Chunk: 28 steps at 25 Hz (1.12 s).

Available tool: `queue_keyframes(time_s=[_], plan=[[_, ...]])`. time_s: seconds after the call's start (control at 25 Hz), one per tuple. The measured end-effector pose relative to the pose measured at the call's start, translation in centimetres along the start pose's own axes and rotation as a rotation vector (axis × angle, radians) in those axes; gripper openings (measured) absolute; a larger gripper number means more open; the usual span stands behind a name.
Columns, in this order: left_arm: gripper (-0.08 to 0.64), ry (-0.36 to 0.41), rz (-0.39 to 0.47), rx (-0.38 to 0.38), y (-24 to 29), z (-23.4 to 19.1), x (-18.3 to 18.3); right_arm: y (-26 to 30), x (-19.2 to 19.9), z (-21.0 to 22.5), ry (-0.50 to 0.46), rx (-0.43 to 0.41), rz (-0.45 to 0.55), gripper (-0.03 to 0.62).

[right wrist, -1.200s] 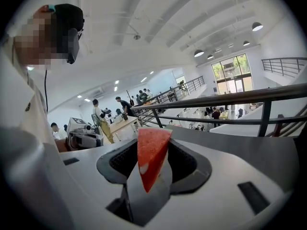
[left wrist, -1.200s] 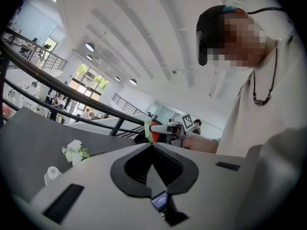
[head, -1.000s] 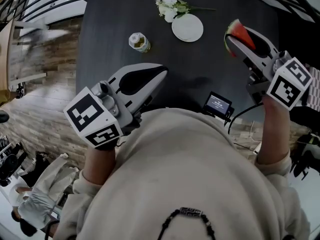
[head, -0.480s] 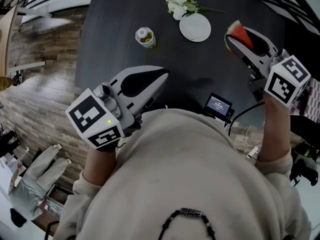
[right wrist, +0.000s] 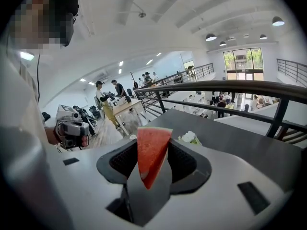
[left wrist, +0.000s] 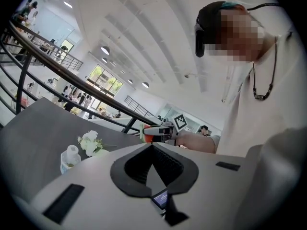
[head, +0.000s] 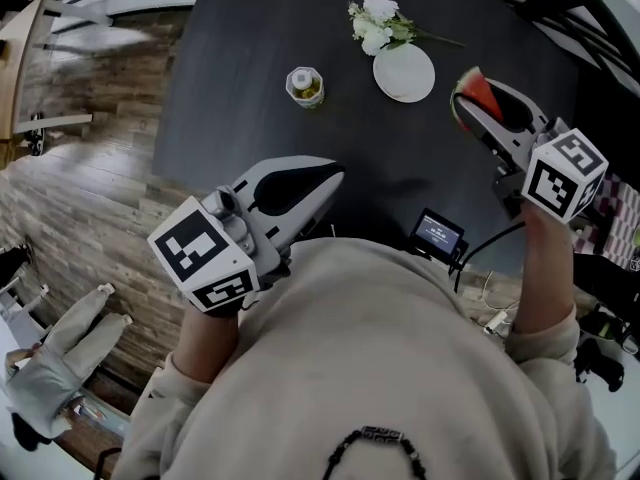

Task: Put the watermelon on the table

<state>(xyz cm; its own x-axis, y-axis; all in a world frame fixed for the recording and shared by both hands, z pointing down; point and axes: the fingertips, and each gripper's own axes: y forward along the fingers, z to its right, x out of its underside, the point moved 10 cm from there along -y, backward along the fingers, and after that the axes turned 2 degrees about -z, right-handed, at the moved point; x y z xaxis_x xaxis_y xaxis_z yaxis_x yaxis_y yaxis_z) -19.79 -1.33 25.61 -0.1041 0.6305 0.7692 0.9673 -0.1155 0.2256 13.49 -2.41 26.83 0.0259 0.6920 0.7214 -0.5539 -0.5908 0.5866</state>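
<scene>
Watermelon (right wrist: 151, 155): one red wedge with a green rind edge, pinched between the jaws of your right gripper (head: 468, 90), pads pressing on both flat faces, rind end up and pointed tip down in the right gripper view. The wedge is held over the right part of the dark table (head: 240, 68), not set down; whether its tip touches the top cannot be told. Just to its left in the head view lies a white plate (head: 404, 72), empty, with a spray of white flowers (head: 380, 23) touching its far-left rim. Further left, apart from both, stands a small jar (head: 305, 85). Your left gripper (head: 335, 175) is at the near edge of the table, jaws pressed together tip to tip, nothing between them. Between your two grippers, at the near table edge, sits a small lit screen (head: 437, 232) with a cable running off to the right.
</scene>
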Motion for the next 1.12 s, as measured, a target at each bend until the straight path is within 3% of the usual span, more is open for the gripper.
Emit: queue_keyframes(time_s=[0.56, 1.12], plan=[[0.002, -0.059, 0.011, -0.023, -1.3, -0.2, 1.9, 5.7, 1.4, 3.0, 0.014, 0.013, -0.112, 0.201], [0.002, -0.095, 0.034, -0.095, -3.7, -1.0, 2.6, 11.8, 3.7, 6.3, 0.02, 0.006, -0.262, 0.201]])
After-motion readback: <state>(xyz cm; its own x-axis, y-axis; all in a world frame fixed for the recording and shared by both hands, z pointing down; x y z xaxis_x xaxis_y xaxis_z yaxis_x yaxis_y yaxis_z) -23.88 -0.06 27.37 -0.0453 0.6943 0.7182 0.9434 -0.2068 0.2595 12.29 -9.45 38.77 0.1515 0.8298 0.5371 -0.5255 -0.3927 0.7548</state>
